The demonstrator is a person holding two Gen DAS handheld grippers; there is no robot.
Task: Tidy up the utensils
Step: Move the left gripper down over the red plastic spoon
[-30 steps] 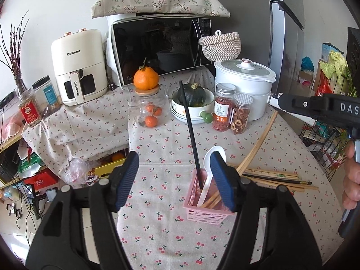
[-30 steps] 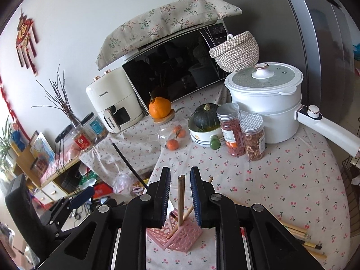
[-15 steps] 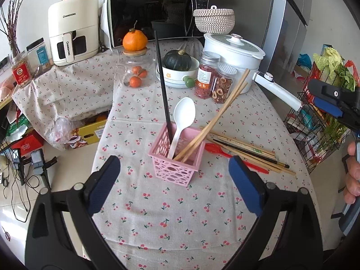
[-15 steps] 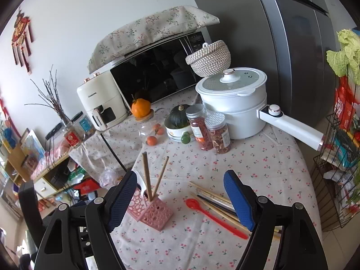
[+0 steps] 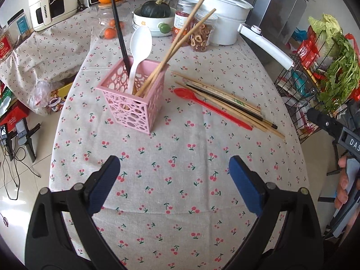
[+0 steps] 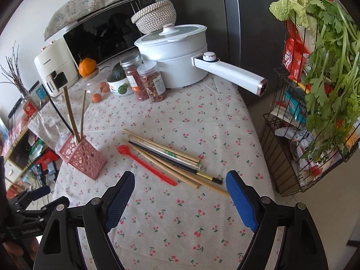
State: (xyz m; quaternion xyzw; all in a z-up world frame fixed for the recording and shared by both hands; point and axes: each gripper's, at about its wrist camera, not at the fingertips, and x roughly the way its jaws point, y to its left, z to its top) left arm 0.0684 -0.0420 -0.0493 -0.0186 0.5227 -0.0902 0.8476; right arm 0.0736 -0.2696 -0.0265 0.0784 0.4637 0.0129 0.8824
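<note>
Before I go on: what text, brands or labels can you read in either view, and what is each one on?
"CHANGHONG": top of the white air fryer, and again down its handle.
"DAS": right gripper's body, cut off by the frame edge.
"CanRobot.AI", roughly: left gripper's body, small and blurred.
Jar labels, red tin and rack packets: print too small to read.

Two wrist views angled down, both sharing the pink basket.
</note>
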